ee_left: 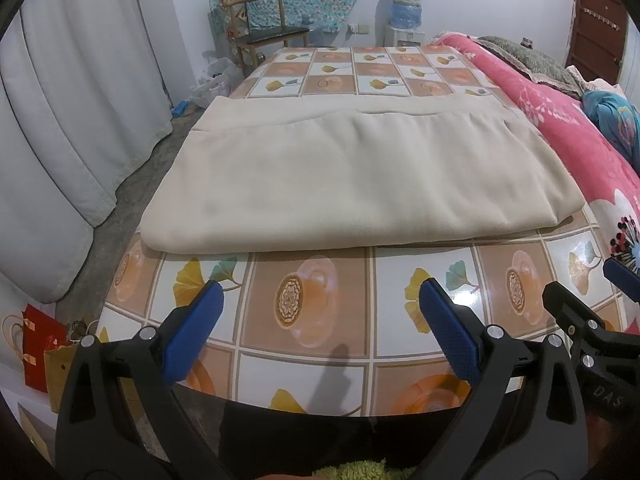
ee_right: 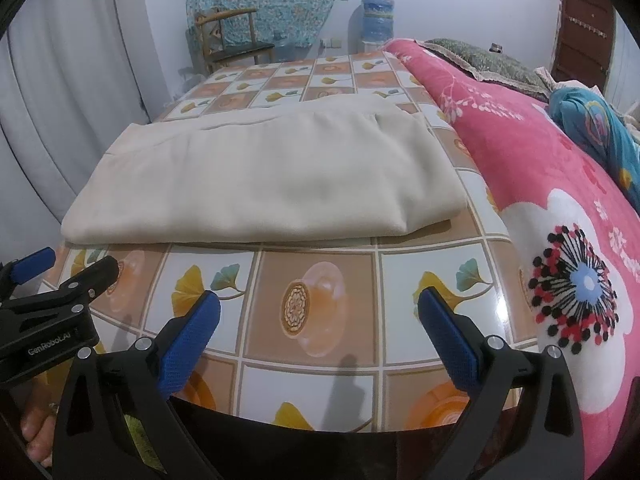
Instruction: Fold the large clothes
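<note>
A large beige cloth [ee_left: 352,176] lies folded into a flat rectangle on the tiled-pattern table [ee_left: 316,312]; it also shows in the right wrist view [ee_right: 272,184]. My left gripper [ee_left: 320,300] is open and empty, held above the table's near edge, short of the cloth. My right gripper [ee_right: 318,308] is open and empty too, beside the left one, also short of the cloth. The right gripper's fingers [ee_left: 568,308] show at the right of the left wrist view. The left gripper's fingers [ee_right: 96,276] show at the left of the right wrist view.
A bed with a pink flowered blanket [ee_right: 560,208] runs along the table's right side. White curtains [ee_left: 68,128] hang at the left. A wooden chair [ee_left: 264,36] and a water dispenser [ee_left: 406,12] stand beyond the table. Red and yellow bags [ee_left: 40,352] sit on the floor at the left.
</note>
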A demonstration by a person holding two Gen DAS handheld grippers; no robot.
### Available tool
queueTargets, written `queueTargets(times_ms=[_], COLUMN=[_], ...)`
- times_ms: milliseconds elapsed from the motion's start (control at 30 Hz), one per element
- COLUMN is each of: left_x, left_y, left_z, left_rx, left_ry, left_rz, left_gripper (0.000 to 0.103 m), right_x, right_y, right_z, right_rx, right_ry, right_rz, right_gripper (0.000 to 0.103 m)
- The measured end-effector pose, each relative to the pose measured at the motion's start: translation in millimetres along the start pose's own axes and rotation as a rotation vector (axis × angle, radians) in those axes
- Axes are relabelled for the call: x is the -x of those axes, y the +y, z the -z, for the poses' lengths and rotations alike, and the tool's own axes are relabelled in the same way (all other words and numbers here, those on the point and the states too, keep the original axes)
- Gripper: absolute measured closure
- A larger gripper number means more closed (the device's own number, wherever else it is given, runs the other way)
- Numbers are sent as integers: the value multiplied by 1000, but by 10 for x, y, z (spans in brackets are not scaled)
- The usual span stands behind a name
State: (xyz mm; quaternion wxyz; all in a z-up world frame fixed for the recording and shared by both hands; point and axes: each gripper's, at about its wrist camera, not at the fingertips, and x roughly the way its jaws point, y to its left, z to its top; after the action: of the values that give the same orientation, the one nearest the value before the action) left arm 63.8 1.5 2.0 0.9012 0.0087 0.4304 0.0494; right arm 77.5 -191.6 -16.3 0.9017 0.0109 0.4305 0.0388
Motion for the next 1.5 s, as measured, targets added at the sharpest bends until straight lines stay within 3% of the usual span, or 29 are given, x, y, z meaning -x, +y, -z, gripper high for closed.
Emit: queueTargets(times_ms=[1500], left_x=[5], left_y=[-15], left_z=[-14], left_rx=[-2], left_ry=[0], left_rz=[4], left_gripper=[8], right_x=[-1], right_y=[-38], right_z=[-4], right_rx=[-4], right_ry=[13], right_rz=[2], right_gripper=[7])
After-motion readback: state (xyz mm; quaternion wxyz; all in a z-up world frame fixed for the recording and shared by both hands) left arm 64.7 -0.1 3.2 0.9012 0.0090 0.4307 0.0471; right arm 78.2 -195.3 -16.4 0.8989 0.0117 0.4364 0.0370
